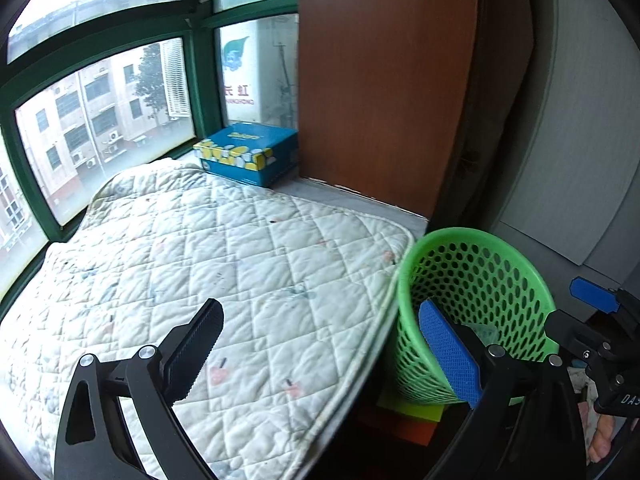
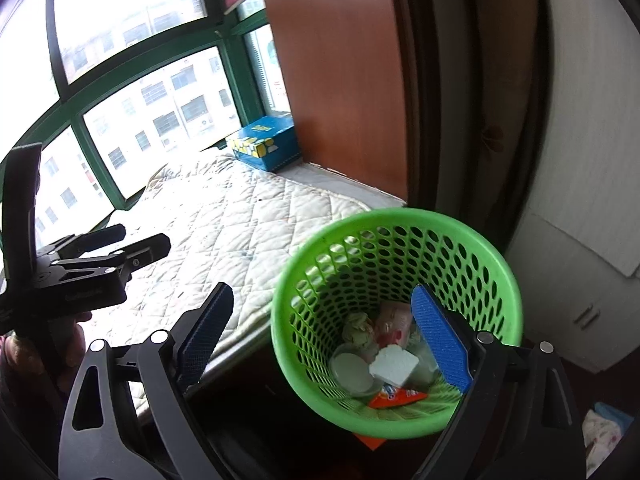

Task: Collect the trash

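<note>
Inside, 1 green basket (image 2: 396, 240) holds 1 foam block (image 2: 394, 366), 1 lid (image 2: 352, 368)

The left hand-held gripper (image 1: 320, 348) is held with its jaws spread wide and nothing between them; one black ridged finger (image 1: 198, 350) sits to the left and one blue-padded finger (image 1: 450, 354) to the right. The right hand-held gripper (image 2: 324, 336) is likewise spread wide and empty, its blue pads (image 2: 440, 336) facing inward. In the right wrist view the left hand-held gripper shows at the left edge, gripped by the person's hand (image 2: 24, 356).
</note>
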`<state>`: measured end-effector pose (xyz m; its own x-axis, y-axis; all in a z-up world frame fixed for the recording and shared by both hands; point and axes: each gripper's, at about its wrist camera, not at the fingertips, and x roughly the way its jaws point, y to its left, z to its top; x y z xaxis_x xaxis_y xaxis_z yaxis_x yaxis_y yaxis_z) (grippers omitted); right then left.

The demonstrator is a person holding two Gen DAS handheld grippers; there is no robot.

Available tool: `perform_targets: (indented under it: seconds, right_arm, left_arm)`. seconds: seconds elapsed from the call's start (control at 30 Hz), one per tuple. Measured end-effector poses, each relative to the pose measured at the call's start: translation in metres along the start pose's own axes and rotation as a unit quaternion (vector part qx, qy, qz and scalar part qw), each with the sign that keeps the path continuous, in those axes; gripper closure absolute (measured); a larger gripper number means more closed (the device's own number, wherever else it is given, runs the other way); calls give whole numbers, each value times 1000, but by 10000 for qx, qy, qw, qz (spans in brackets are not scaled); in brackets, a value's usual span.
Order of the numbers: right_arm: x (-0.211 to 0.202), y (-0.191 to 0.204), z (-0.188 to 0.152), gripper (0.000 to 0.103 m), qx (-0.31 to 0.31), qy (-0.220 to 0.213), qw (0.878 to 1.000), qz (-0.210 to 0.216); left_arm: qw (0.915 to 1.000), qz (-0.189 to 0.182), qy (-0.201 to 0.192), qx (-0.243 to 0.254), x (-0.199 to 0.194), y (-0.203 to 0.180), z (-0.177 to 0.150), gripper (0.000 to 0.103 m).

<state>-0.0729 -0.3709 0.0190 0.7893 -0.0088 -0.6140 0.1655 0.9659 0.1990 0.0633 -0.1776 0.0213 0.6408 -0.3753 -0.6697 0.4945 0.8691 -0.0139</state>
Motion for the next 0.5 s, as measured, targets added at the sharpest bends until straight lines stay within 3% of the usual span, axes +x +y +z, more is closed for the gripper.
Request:
perform_targets:
  seconds: [0.5]
  right_arm:
    - [18,46,6,11,-283,-123,9991,278]
  left_arm:
    - [9958,744,-125,-527,-26,60,-17,7]
